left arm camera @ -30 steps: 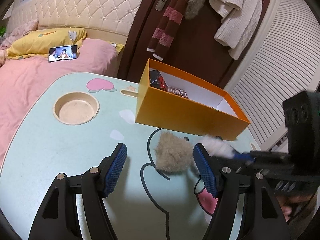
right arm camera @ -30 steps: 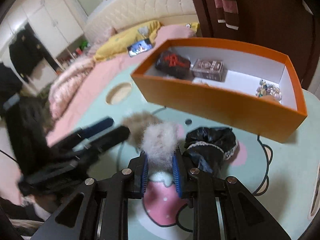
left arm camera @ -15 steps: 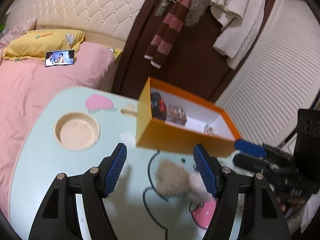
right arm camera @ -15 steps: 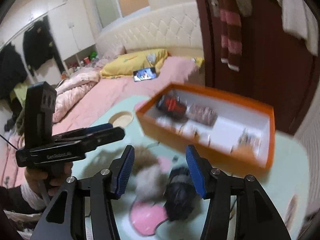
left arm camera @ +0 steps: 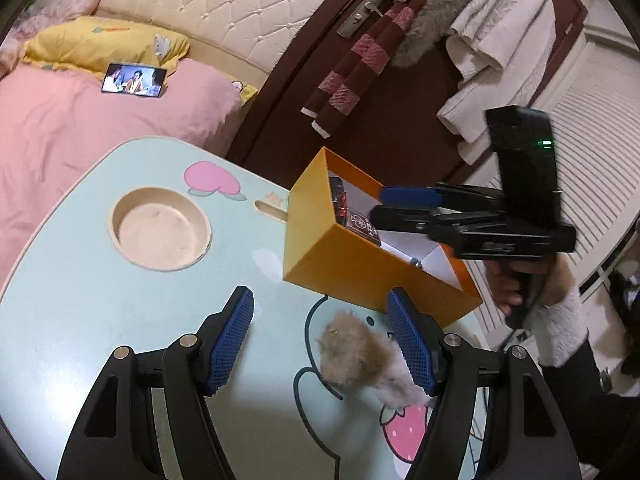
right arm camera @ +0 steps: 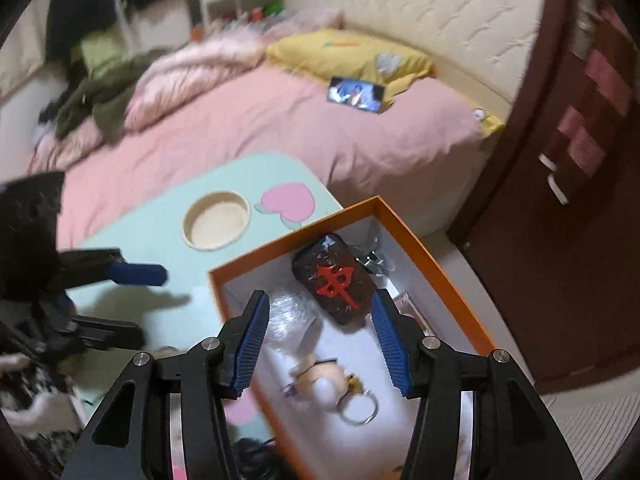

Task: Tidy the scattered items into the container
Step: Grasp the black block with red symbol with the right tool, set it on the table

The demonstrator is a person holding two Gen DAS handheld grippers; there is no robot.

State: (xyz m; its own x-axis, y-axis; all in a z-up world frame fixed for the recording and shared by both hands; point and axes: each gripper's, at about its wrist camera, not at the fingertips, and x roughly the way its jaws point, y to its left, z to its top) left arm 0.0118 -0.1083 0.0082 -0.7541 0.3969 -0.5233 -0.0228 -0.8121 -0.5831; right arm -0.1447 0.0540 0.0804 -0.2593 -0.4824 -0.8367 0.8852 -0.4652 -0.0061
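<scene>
The orange box [left arm camera: 360, 276] stands on the mint table [left arm camera: 80, 280], holding a black pouch with a red mark [right arm camera: 334, 284], a keyring figure [right arm camera: 332, 384] and a card pack [right arm camera: 412, 308]. My right gripper [right arm camera: 320, 342] hovers over the box, open and empty; the left wrist view shows the right gripper [left arm camera: 380, 204] above the box's far end. A brown fur ball [left arm camera: 352, 354] and a white fur ball [left arm camera: 400, 390] lie on the table in front of the box. My left gripper [left arm camera: 322, 340] stands open just above them, its right finger beside them. A black scrunchie [right arm camera: 256, 460] shows at the bottom edge.
A round recess [left arm camera: 158, 234] is sunk into the table at the left. A pink bed [left arm camera: 80, 120] with a phone [left arm camera: 134, 80] lies beyond the table. A dark door [left arm camera: 280, 100] hung with clothes stands behind the box.
My right gripper opened and left the white fur ball on the table beside the brown one, then rose and swung over the box. The left gripper shifted slightly and rolled.
</scene>
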